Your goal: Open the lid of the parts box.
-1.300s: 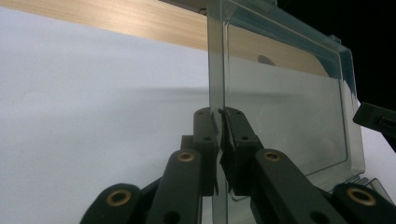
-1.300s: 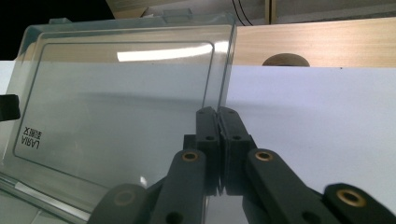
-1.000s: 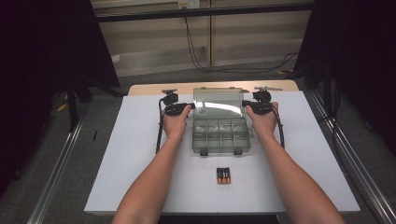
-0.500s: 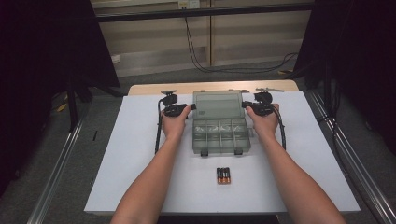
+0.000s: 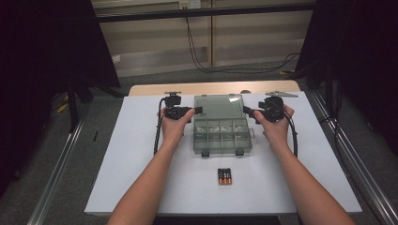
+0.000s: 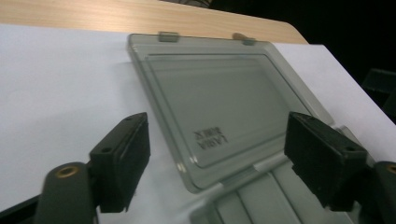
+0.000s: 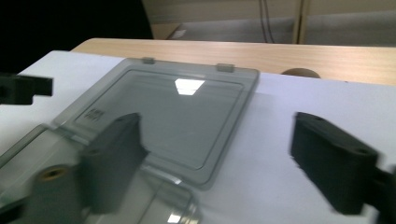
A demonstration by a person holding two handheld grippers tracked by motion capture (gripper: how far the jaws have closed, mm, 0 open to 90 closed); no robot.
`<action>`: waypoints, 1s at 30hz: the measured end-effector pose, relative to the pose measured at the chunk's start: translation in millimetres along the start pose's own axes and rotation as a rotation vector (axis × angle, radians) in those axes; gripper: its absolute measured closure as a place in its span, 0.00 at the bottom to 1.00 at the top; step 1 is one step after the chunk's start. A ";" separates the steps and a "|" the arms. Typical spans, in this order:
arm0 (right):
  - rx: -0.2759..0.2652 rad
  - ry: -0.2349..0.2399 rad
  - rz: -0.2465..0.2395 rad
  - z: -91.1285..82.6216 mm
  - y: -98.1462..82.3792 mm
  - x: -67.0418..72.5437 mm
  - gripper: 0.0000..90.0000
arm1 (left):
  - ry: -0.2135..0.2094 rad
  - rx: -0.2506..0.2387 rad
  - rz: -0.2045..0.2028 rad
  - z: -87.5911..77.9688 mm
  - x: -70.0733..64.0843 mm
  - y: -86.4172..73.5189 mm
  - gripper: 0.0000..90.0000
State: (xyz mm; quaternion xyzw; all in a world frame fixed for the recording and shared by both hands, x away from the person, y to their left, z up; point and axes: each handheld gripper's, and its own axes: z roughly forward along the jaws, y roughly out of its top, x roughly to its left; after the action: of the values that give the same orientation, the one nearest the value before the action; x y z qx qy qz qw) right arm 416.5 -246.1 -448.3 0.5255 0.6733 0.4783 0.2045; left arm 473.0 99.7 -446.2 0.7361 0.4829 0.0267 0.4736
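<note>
A clear grey compartment box (image 5: 220, 137) lies on the white sheet with its lid (image 5: 219, 106) folded flat back toward the far edge. My left gripper (image 5: 197, 110) hovers at the lid's left side and my right gripper (image 5: 247, 111) at its right side. Both sets of jaws have just been opening, and they now stand wide with nothing pressed between them. In the left gripper view the lid (image 6: 210, 93) lies beyond my left gripper (image 6: 219, 142). In the right gripper view the lid (image 7: 173, 112) lies past my right gripper (image 7: 224, 154).
Three batteries (image 5: 225, 176) lie side by side in front of the box. The white sheet (image 5: 131, 154) covers a wooden table (image 5: 211, 88). Metal rails (image 5: 56, 173) run along both sides. The left gripper's jaw tip (image 7: 23, 88) shows at the left of the right gripper view.
The lid, raised between both grippers a second ago, now lies flat back on the sheet. Both grippers have let go of it, opened and drawn outward.
</note>
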 end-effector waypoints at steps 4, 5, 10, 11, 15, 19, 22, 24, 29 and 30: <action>-0.005 -0.006 -0.058 -14.9 -2.6 8.8 0.00 | -0.023 0.020 0.053 -7.7 -12.7 -2.6 0.09; -0.006 -0.009 -0.062 -17.8 -3.2 10.0 0.00 | -0.051 0.031 0.061 -10.2 -15.3 -3.6 0.08; -0.026 0.009 -0.113 -39.2 -8.0 18.2 0.00 | -0.115 0.035 0.115 -21.4 -26.5 -10.0 0.00; -0.031 0.017 -0.120 -43.1 -9.0 19.3 0.00 | -0.109 0.032 0.122 -23.2 -29.0 -11.2 0.00; -0.041 0.001 -0.159 -60.1 -13.9 23.9 0.02 | -0.111 0.039 0.145 -31.0 -36.3 -15.1 0.00; -0.071 -0.009 -0.188 -77.6 -22.8 27.3 0.03 | -0.108 0.054 0.174 -37.7 -44.1 -19.9 0.00; -0.089 -0.025 -0.194 -88.6 -29.6 27.1 0.03 | -0.109 0.065 0.195 -41.9 -49.8 -23.8 0.01; -0.093 -0.038 -0.194 -95.1 -34.1 26.8 0.01 | -0.110 0.067 0.200 -44.1 -54.0 -26.6 0.01; -0.088 -0.045 -0.208 -109.4 -46.6 26.5 0.00 | -0.104 0.088 0.222 -48.3 -61.7 -33.0 0.02; -0.089 -0.052 -0.211 -112.5 -49.5 27.0 0.00 | -0.103 0.087 0.214 -48.5 -63.7 -35.0 0.02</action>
State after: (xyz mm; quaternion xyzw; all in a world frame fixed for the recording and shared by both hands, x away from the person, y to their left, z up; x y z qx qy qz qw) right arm 293.8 -269.5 -433.1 0.4544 0.6974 0.4698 0.2940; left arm 391.1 88.4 -418.2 0.8036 0.3774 0.0184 0.4597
